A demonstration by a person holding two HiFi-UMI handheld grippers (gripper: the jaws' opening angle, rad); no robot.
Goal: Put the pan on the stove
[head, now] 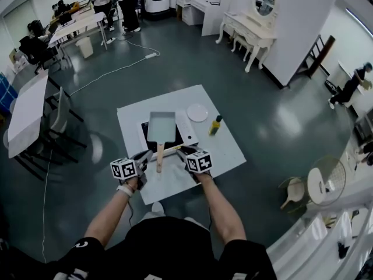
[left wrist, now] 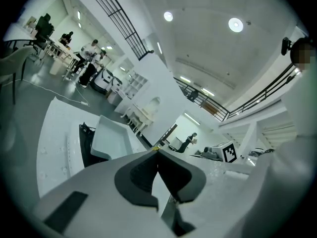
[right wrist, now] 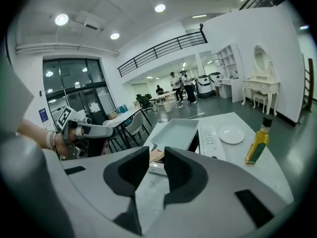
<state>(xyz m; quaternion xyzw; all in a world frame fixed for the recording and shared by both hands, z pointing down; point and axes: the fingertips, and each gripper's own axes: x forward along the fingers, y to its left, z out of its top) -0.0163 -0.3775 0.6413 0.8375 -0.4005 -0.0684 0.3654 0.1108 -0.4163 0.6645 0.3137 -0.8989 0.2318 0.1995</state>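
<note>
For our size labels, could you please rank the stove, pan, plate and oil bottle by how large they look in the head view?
1. stove, partly covered by the pan
2. pan
3. plate
4. oil bottle
All sit on one table at a similar distance, so nearness hardly skews the order.

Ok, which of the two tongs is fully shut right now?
The left grey tongs: they are closed tip to tip with nothing between them. The right grey tongs stand apart with a clear gap and hold nothing.
</note>
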